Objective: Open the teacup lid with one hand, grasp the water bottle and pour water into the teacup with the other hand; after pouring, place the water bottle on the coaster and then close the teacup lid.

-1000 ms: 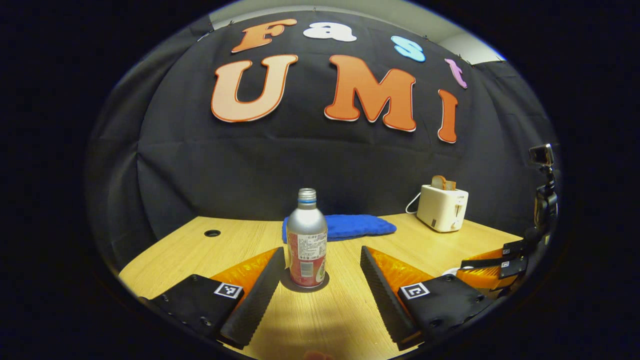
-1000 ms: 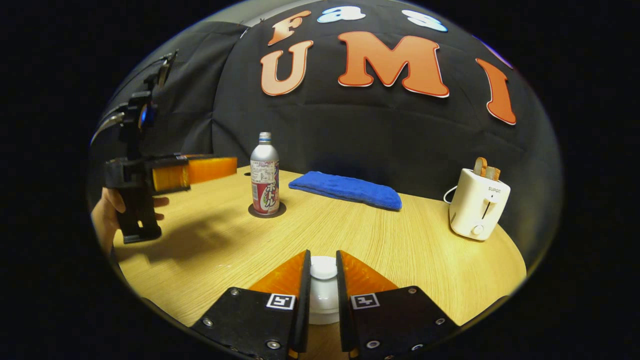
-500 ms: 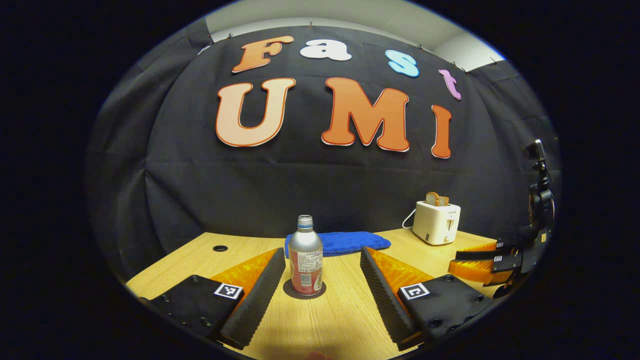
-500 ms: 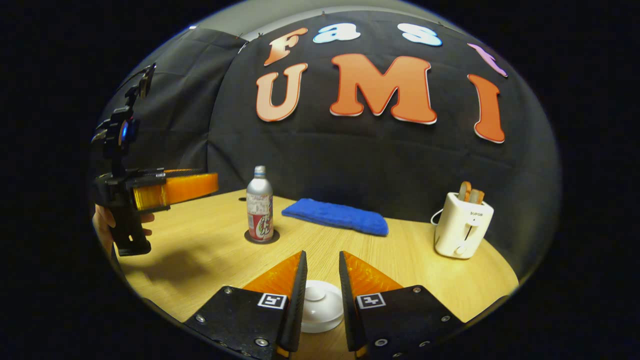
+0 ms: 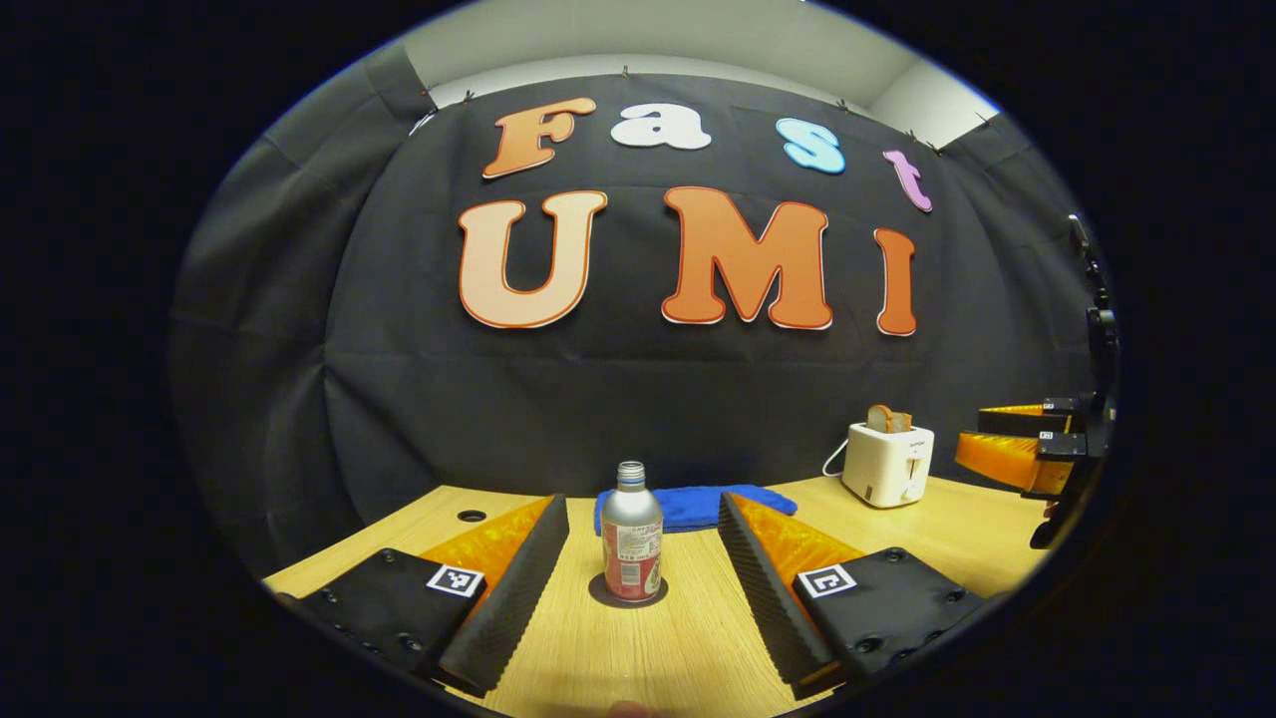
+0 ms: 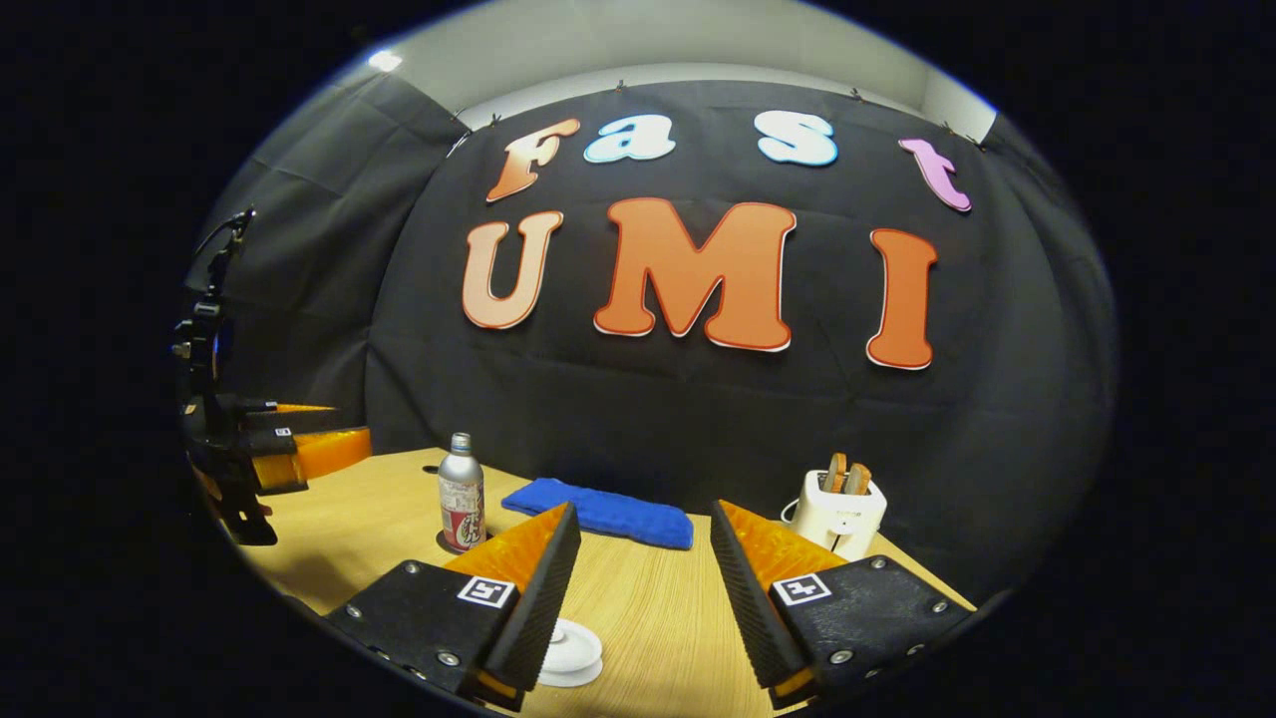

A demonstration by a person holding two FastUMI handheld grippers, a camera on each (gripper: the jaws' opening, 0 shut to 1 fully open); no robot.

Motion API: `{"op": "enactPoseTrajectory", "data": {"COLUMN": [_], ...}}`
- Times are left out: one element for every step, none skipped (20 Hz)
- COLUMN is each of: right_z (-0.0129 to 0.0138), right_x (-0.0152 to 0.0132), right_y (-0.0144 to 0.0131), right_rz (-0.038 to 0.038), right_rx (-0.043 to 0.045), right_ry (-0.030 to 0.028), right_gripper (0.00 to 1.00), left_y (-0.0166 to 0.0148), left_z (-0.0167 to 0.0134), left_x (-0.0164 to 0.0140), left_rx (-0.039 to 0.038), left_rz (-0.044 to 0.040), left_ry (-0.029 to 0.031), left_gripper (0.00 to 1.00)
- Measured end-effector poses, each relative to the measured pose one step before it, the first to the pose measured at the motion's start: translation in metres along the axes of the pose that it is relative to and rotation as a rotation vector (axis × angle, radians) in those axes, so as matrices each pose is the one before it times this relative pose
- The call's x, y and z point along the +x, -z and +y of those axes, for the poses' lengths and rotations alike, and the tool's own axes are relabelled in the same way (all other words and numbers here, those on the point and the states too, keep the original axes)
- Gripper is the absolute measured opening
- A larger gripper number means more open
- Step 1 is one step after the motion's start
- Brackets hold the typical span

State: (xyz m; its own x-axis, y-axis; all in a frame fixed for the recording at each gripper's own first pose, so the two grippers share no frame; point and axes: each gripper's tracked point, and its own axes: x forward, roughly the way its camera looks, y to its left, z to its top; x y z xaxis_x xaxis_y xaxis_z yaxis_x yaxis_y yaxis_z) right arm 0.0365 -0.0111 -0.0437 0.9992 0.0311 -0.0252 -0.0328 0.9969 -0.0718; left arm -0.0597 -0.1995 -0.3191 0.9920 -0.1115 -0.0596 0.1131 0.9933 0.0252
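A silver water bottle (image 5: 631, 534) with a red label stands upright on a dark round coaster (image 5: 648, 598) on the wooden table (image 5: 648, 658). My left gripper (image 5: 642, 502) is open, well short of the bottle, which shows between its fingers. In the right gripper view the bottle (image 6: 461, 494) stands at the left. My right gripper (image 6: 643, 511) is open and holds nothing. The white teacup lid (image 6: 573, 653) lies low beside its left finger, partly hidden; what is under it is hidden. The left gripper (image 6: 299, 454) hovers at the far left.
A folded blue towel (image 6: 598, 511) lies behind the bottle near the wall. A white toaster (image 6: 837, 509) with bread in it stands at the back right. The right gripper (image 5: 1012, 449) hangs above the table's right edge in the left gripper view.
My right gripper has opened, let go of the white lid and lifted back from it. The left gripper has drawn back from the bottle, staying open.
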Motion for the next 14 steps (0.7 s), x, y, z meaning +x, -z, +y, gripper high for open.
{"op": "enactPoseTrajectory", "data": {"right_z": [-0.00257, -0.00250, -0.00189, -0.00057, -0.00035, -0.00097, -0.00201, -0.00096, -0.00021, -0.00002, -0.00015, 0.00009, -0.00021, -0.00065], "right_x": [-0.00046, -0.00029, -0.00027, -0.00069, 0.00011, 0.00017, 0.00034, -0.00043, 0.00039, -0.00038, -0.00113, -0.00025, 0.00004, -0.00015], "right_y": [-0.00522, -0.00401, -0.00351, -0.00082, -0.00004, -0.00025, -0.00005, -0.00076, -0.00083, 0.00010, -0.00126, -0.00052, 0.00107, -0.00065], "right_rz": [-0.01374, -0.01047, -0.00810, -0.00165, -0.00006, -0.00089, -0.00013, -0.00332, -0.00371, -0.00074, -0.00215, -0.00108, 0.00010, -0.00313], "right_rx": [-0.00020, -0.00235, -0.00055, -0.00035, -0.00043, -0.00201, -0.00168, -0.00129, 0.00004, 0.00013, -0.00125, -0.00105, -0.00164, 0.00039], "right_ry": [0.00769, 0.00754, 0.00711, 0.00305, 0.00353, 0.00559, 0.00792, 0.00783, 0.00731, 0.00459, 0.00420, 0.00277, 0.00122, 0.00357], "right_gripper": [0.81, 0.83, 0.83, 0.85, 0.86, 0.87, 0.87, 0.88, 0.88, 0.89, 0.89, 0.89, 0.89, 0.90], "left_y": [-0.00383, -0.00115, -0.00159, -0.00028, 0.00057, 0.00113, 0.00042, 0.00037, 0.00063, 0.00003, -0.00066, -0.00110, -0.00140, -0.00024], "left_z": [-0.00025, 0.00056, 0.00170, 0.00116, 0.00112, 0.00175, 0.00143, 0.00198, 0.00069, 0.00021, -0.00016, 0.00064, -0.00011, 0.00067], "left_x": [-0.00280, -0.00192, -0.00214, -0.00024, 0.00035, 0.00057, 0.00026, -0.00082, 0.00040, -0.00032, -0.00027, -0.00135, -0.00033, 0.00016], "left_rx": [0.00119, 0.00064, -0.00043, -0.00150, 0.00001, 0.00216, 0.00816, 0.01285, 0.00656, 0.00044, -0.00175, -0.00175, 0.00028, 0.00114], "left_rz": [-0.00605, -0.00514, -0.00307, 0.00167, 0.00191, -0.00162, 0.00004, 0.00008, 0.00122, 0.00189, -0.00004, -0.00181, -0.00147, -0.00267], "left_ry": [-0.00329, -0.00553, -0.01014, -0.00969, -0.01173, -0.01015, -0.01093, -0.01209, -0.00731, -0.00213, 0.00116, 0.00013, -0.00080, -0.00329], "left_gripper": [0.98, 0.98, 0.96, 0.96, 0.99, 0.99, 0.99, 0.99, 0.97, 0.99, 1.00, 1.00, 1.00, 0.96]}}
